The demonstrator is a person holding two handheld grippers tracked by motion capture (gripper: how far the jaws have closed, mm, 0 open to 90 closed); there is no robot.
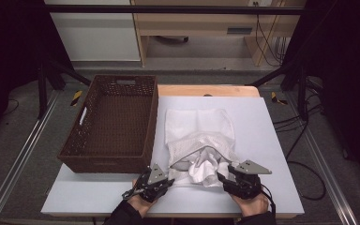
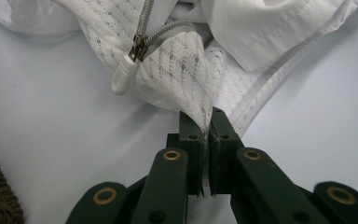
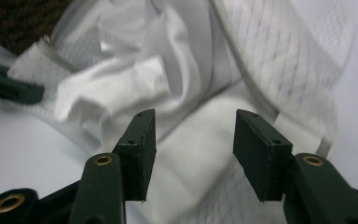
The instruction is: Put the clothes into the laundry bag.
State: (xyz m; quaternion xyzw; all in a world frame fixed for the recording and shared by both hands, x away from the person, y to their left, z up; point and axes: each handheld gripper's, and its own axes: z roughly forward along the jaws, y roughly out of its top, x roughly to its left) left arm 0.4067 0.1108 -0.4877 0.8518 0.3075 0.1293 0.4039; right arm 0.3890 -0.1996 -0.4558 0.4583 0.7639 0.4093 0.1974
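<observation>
Clamping a fold of the mesh laundry bag [image 2: 186, 70] just below its zipper pull [image 2: 123, 77], the left gripper [image 2: 204, 122] is closed on fabric, prob. to anchor that edge. Right gripper [image 3: 193, 126] jaws stand apart, nothing pinched, w/ white cloth [image 3: 135, 88] lying beyond them. Bag lies mid-table [image 1: 272, 140]; wicker basket [image 1: 117, 159] sits just left, no obstruction noted.
</observation>
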